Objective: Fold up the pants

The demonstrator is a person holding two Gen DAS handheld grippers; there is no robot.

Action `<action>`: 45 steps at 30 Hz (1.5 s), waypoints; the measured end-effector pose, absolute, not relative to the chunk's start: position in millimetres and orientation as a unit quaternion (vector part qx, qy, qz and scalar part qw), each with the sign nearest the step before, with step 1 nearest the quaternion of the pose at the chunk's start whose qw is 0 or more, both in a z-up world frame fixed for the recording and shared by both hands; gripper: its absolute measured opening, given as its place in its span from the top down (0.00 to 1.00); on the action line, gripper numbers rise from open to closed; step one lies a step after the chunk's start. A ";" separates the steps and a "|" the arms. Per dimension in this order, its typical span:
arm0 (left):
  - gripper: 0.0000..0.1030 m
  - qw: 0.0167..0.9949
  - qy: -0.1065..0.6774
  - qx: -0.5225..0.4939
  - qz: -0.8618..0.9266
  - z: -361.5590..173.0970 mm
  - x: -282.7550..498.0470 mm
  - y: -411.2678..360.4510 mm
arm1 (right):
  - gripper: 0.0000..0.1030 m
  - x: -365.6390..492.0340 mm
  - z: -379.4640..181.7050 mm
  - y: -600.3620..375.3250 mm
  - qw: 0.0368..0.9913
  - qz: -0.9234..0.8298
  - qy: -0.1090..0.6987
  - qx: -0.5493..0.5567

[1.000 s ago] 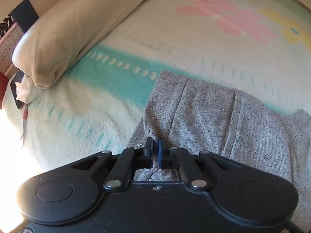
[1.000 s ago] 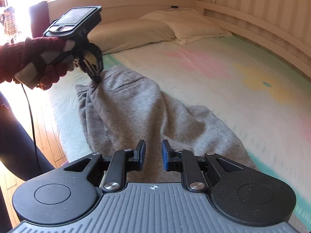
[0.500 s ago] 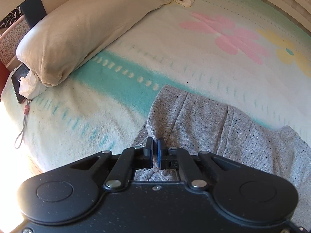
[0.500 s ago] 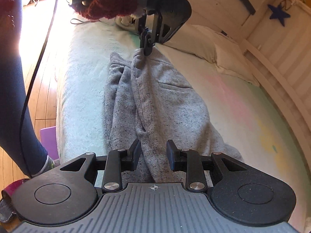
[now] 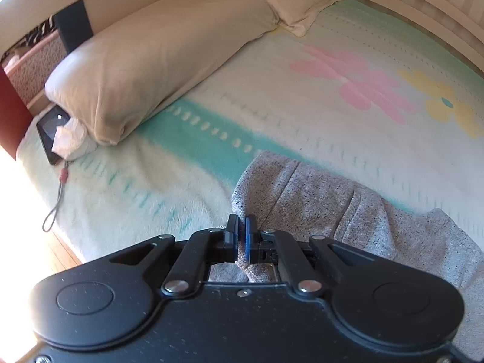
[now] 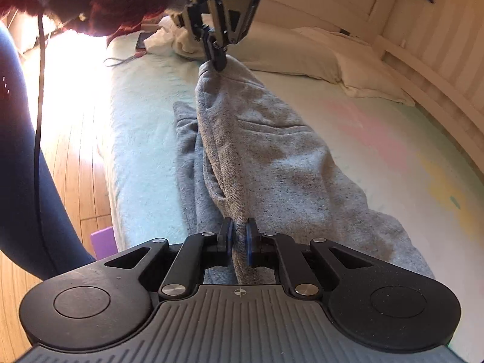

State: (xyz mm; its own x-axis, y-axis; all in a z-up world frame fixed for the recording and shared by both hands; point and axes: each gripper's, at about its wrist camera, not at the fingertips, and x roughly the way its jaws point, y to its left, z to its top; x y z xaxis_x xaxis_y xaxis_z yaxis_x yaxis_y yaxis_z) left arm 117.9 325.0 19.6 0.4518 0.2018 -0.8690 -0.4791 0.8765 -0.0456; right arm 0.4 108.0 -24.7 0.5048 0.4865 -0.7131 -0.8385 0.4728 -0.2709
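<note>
Right wrist view: speckled grey pants [image 6: 272,157] hang bunched, creased.

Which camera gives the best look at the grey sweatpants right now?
The right wrist view: it shows the grey sweatpants stretched from the left gripper down to the right gripper, with the pocket seam visible. The left wrist view shows only the bunched end by its own fingers.

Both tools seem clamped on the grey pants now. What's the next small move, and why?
Probably lift both tools together. The left tool pinches one end of the pants and the right tool has just closed on their edge, yet most of the fabric lies bunched on the blanket.
</note>
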 end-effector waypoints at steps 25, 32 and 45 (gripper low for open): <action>0.81 0.856 0.509 0.004 0.093 -2.5 150.4 183.3 | 0.86 85.8 -11.8 -9.1 0.833 0.299 0.454 -0.100; 0.82 0.809 0.585 0.034 0.051 -46.2 110.1 146.7 | 0.85 61.9 -36.6 -35.4 0.801 0.318 0.486 -0.145; 0.81 0.841 0.532 -0.029 0.100 3.7 176.0 143.8 | 0.81 141.1 28.6 -84.1 0.847 0.272 0.456 -0.032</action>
